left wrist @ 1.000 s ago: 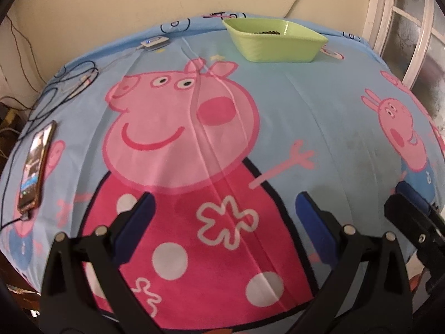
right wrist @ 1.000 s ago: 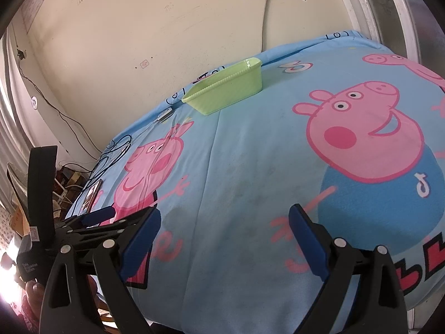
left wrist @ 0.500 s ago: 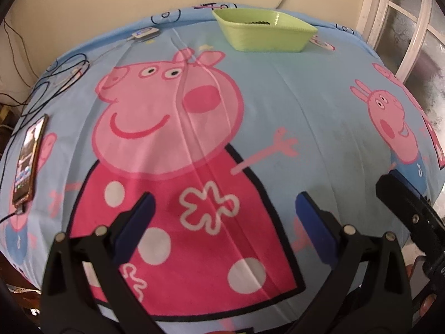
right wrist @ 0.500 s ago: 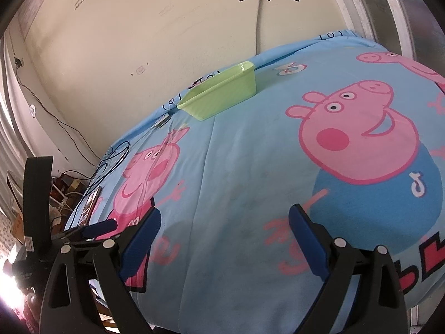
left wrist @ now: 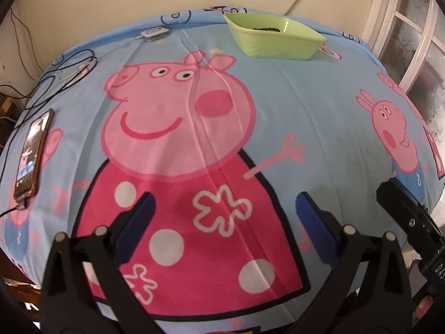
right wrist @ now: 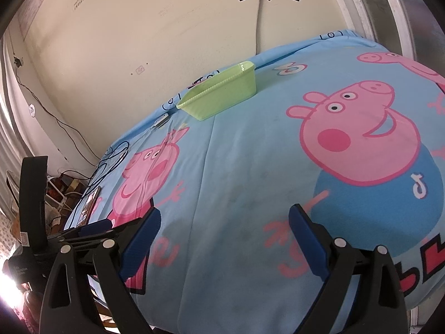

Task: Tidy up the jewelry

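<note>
A light green plastic tray (left wrist: 275,37) stands at the far edge of the cartoon-pig sheet, with a dark beaded piece of jewelry (left wrist: 265,29) lying inside it. In the right wrist view the same tray (right wrist: 222,96) shows side-on and its contents are hidden. My left gripper (left wrist: 222,208) hovers open over the pink dress print near the front edge, nothing between its blue pads. My right gripper (right wrist: 224,222) is open too, above bare blue sheet, empty. Both are far from the tray. The right gripper's black body (left wrist: 408,222) shows at the left view's right edge.
A phone (left wrist: 30,156) on a cable lies at the left edge of the sheet. A small white device (left wrist: 154,32) and looped black cables (left wrist: 64,66) sit at the far left. A wall runs behind, a window frame (left wrist: 411,47) to the right.
The left wrist view has shifted a little: the tray and the pig print sit further right and lower than half a second ago. The right gripper has stayed still. Both stay open.
</note>
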Demonstrator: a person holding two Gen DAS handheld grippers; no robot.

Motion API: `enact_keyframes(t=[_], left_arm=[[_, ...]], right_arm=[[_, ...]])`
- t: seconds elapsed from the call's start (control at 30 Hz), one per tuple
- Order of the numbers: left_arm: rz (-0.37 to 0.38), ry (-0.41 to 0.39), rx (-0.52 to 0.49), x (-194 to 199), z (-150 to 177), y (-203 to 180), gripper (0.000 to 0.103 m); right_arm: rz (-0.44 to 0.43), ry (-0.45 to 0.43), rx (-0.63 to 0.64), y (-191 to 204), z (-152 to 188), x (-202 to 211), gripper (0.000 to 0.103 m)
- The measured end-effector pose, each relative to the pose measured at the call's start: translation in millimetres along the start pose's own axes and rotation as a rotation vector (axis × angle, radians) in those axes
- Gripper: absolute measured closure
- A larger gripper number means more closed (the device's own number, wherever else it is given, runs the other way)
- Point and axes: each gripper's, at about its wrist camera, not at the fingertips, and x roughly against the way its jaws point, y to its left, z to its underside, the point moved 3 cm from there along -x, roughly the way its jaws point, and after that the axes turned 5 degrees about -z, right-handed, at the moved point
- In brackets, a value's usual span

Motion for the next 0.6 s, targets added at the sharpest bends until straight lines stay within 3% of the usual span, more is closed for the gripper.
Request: enact_keyframes(t=[0.2,0.6], left_arm=[[-0.031,-0.025,0.039,4,-5,13,0.006],[-0.044,0.0,0.029,-2,-2,13,0.006]], right_arm=[[0.001,-0.001,0.003,0,0,-1,0.033],[0.002,-0.002,0.009,-1,0,0,0.033]])
